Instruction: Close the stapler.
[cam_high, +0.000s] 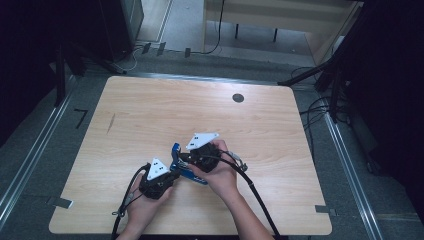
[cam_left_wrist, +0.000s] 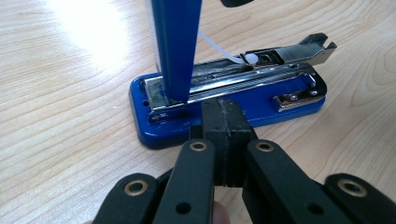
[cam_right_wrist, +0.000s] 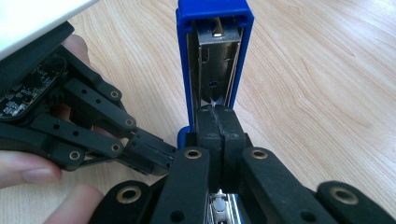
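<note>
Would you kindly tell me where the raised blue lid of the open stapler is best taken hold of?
Grip the blue lid near its free top end, across its narrow width, coming from above. It stands upright off the stapler base lying flat on the table, so its two long edges are free there, probably.

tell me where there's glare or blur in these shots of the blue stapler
Left gripper view: white glare on the table at top left, stapler sharp, near jaws soft. Right gripper view: even light, the fingers blurred. High view: table bright, surroundings dark.
</note>
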